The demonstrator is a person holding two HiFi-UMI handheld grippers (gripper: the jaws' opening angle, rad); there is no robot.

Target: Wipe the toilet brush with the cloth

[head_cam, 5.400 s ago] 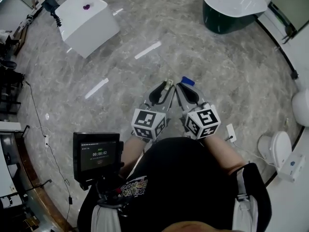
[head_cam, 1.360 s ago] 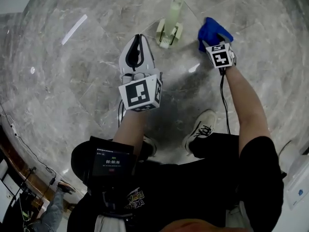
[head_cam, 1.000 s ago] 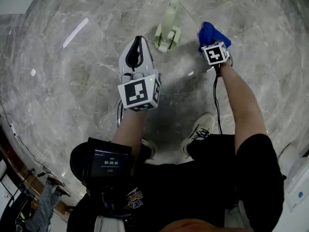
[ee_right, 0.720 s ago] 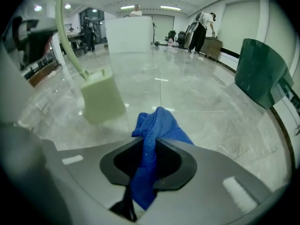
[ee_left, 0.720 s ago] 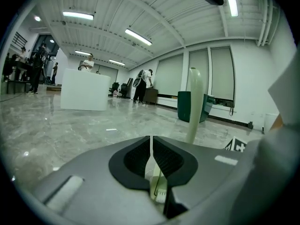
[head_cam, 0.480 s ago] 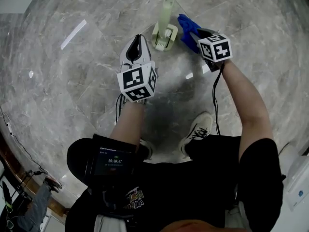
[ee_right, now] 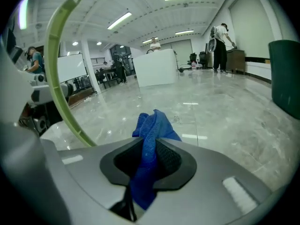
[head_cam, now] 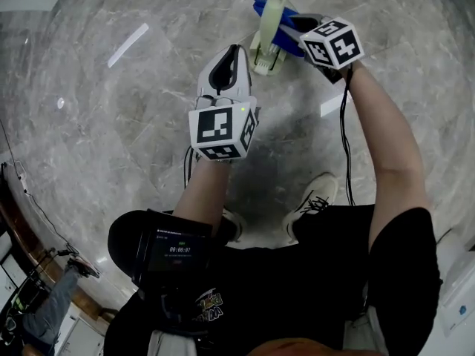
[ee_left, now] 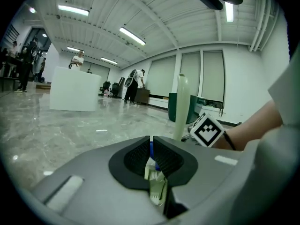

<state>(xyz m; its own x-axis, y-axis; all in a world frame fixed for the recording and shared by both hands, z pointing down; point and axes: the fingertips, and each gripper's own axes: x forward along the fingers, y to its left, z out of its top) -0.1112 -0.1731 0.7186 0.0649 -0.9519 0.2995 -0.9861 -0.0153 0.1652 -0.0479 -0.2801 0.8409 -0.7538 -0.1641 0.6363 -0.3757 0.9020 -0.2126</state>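
A pale green toilet brush [head_cam: 268,37] stands upright in its holder [head_cam: 264,62] on the marble floor. My right gripper [head_cam: 291,27] is shut on a blue cloth [head_cam: 266,9] and holds it raised against the brush's handle from the right; its jaws have been closing on the cloth. In the right gripper view the cloth [ee_right: 152,125] bunches between the jaws, and the handle [ee_right: 53,78] curves past on the left. My left gripper [head_cam: 231,50] hovers shut and empty just left of the brush. The left gripper view shows the handle [ee_left: 182,107] ahead of it.
A white counter [ee_left: 75,89] and a dark green tub [ee_left: 195,108] stand far off, with people beyond them. My shoe [head_cam: 317,191] is on the floor below the brush. A small screen [head_cam: 174,249] hangs at my chest.
My right gripper has lifted the blue cloth off the floor and carried it left to the brush handle. The left gripper has stayed about where it was, shut.
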